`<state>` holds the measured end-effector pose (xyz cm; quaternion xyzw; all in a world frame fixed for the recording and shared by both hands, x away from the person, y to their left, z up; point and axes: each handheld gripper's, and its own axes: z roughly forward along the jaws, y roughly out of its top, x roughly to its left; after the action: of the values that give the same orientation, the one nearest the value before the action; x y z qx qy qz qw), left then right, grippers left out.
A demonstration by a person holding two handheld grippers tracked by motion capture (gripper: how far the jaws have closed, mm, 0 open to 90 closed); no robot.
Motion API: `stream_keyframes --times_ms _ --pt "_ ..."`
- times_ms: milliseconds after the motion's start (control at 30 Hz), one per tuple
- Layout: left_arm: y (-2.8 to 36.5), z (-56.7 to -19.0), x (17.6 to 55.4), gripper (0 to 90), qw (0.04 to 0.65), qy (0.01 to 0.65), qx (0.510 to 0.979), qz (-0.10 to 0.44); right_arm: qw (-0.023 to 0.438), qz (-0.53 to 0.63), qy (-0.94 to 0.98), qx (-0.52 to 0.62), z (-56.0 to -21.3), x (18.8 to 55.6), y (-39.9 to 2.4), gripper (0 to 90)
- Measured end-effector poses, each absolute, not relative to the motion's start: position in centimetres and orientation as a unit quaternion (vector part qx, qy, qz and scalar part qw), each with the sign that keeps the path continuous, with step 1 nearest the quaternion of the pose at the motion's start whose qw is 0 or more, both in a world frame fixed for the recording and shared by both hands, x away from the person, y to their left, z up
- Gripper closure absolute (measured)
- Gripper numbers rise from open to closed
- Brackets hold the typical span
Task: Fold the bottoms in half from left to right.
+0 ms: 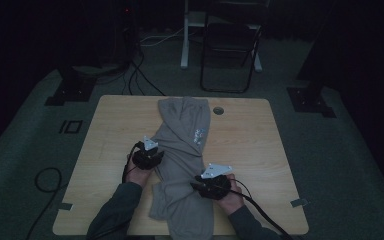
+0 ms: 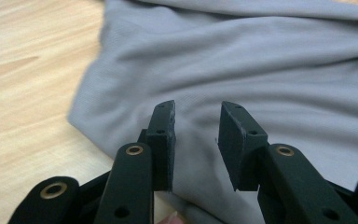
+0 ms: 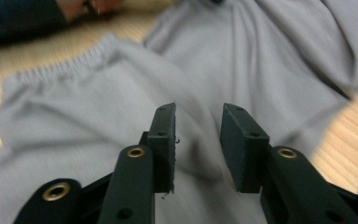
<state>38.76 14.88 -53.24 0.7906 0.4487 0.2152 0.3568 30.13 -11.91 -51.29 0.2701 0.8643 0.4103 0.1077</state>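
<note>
Grey sweatpants point(image 1: 185, 150) lie lengthwise down the middle of the wooden table point(image 1: 250, 145), crumpled, with a small white print on one leg. My left gripper point(image 1: 159, 156) rests at the cloth's left edge. In the left gripper view its jaws point(image 2: 196, 116) stand apart over the grey fabric point(image 2: 261, 60), with nothing pinched between them. At the cloth's right edge, nearer the front, sits my right gripper point(image 1: 196, 184). Its jaws point(image 3: 198, 119) are also apart above the fabric point(image 3: 98, 107), close to the gathered elastic waistband point(image 3: 60, 70).
A round cable hole point(image 1: 218, 110) sits near the table's far edge. Behind the table stand a dark folding chair point(image 1: 228, 50) and a white post, with cables on the floor. Bare wood point(image 2: 23, 93) lies on either side of the pants.
</note>
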Motion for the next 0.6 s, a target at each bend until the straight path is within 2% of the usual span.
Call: stream_keyframes --times_ms 233,467,500,600 --pt "13.5 -54.1 38.4 68.5 0.358 0.427 0.809 0.186 0.096 0.431 0.859 0.259 -50.7 31.0 -9.6 57.8" --pt "13.5 -54.2 39.2 78.6 0.361 0.435 0.803 0.190 0.075 0.408 0.866 0.280 -52.3 33.3 -7.9 52.7" --pt "13.4 -54.2 39.5 79.8 0.360 0.437 0.802 0.192 0.072 0.405 0.867 0.282 -52.5 33.4 -7.8 53.7" --pt "13.4 -54.2 40.2 82.3 0.353 0.441 0.801 0.200 0.051 0.409 0.873 0.262 -52.4 32.9 -7.6 80.9"
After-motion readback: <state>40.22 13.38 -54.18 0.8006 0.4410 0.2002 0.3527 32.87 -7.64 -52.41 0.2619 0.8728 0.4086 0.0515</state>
